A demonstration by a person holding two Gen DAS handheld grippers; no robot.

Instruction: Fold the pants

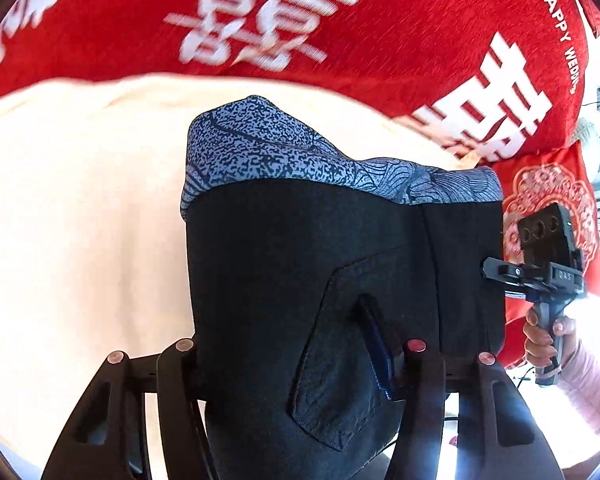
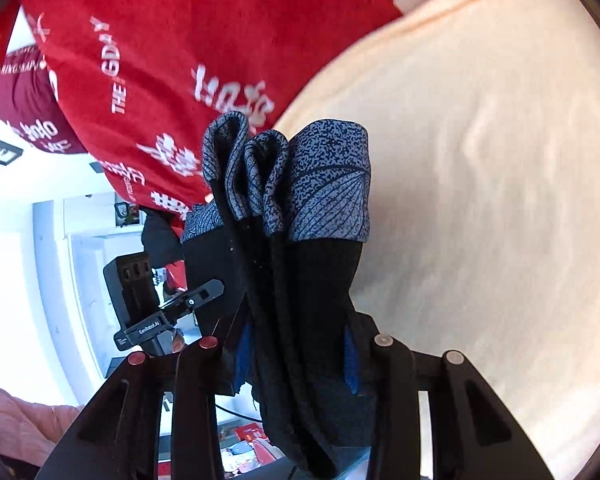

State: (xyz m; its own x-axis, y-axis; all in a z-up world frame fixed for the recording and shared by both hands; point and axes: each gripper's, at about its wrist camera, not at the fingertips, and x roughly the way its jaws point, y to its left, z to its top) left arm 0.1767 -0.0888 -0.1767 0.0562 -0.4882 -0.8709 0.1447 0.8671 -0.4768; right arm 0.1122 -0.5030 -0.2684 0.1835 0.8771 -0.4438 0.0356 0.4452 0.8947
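Pants (image 1: 300,264), black with a blue-grey patterned waistband (image 1: 284,148), hang lifted above a cream-coloured sheet (image 1: 80,200), gripped by both grippers. Left wrist view, left to right: the cream sheet fills the left side; the pants occupy the centre, waistband toward the top, with a stitched back pocket (image 1: 340,360) facing the camera. The left gripper (image 1: 296,352) has its jaws partly closed, with the black fabric bunched between them and a blue pad (image 1: 380,356) pressing into the cloth. Behind lies a red blanket (image 1: 380,32) printed with white characters. At the right edge, the right gripper (image 1: 500,272) reaches the far side of the garment, carried by a hand (image 1: 544,340) in a pale pink sleeve (image 1: 592,384).

Right wrist view, left to right: a bright white room and the left gripper (image 2: 208,296) meeting the pants' edge; then the pants (image 2: 312,300), folded into several layers, waistband (image 2: 328,184) uppermost. The right gripper (image 2: 296,344) has jaws partly closed on these layers, blue pads (image 2: 352,360) against the cloth on both sides. The red blanket (image 2: 180,40) spans the upper left; the cream sheet (image 2: 500,200) fills the right.
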